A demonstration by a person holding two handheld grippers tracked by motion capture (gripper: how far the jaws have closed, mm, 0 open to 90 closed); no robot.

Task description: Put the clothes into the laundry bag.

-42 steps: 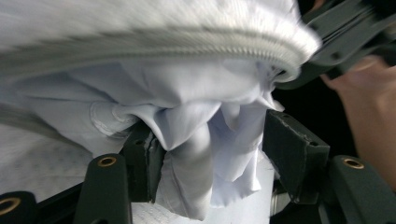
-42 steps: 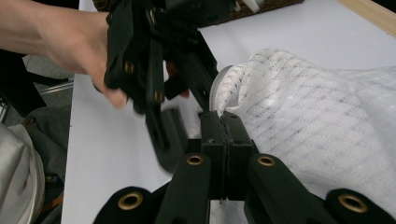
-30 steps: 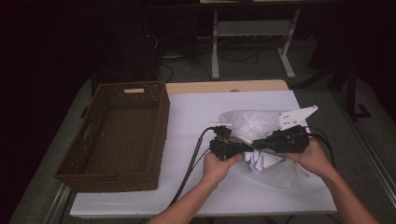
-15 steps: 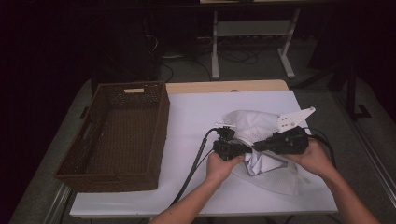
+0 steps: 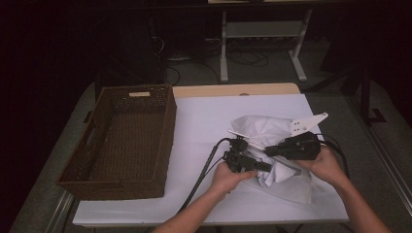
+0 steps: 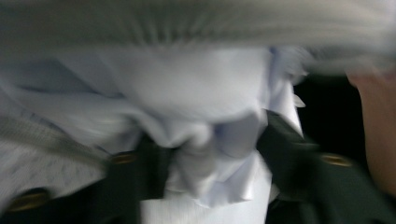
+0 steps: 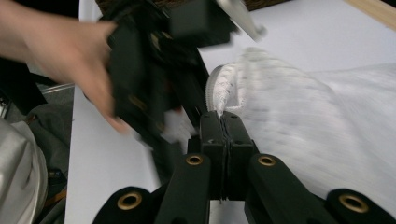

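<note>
A white garment (image 5: pixel 262 127) lies crumpled on the white table cover (image 5: pixel 209 116). My right gripper (image 5: pixel 270 151) reaches in from the right and is shut on the garment's ribbed hem (image 7: pixel 219 93), its jaws pressed together at the tip (image 7: pixel 225 119). My left gripper (image 5: pixel 265 168) comes from the left and meets it at the bundle's front. Its jaws have just been opening. In the blurred left gripper view they stand apart (image 6: pixel 212 154) with a bunch of white cloth (image 6: pixel 187 84) between them. The left gripper (image 7: pixel 159 70) and its hand are blurred in the right gripper view.
A dark wicker basket (image 5: pixel 167 131) stands on the left half of the table with nothing in it. Black cables (image 5: pixel 204 170) trail from the grippers toward the front edge. Behind the table is a dark floor with a white metal stand (image 5: pixel 262 34).
The left gripper's jaws have opened around the cloth, and that hand has sunk a little toward the table. The right gripper has kept its grip and barely moved.
</note>
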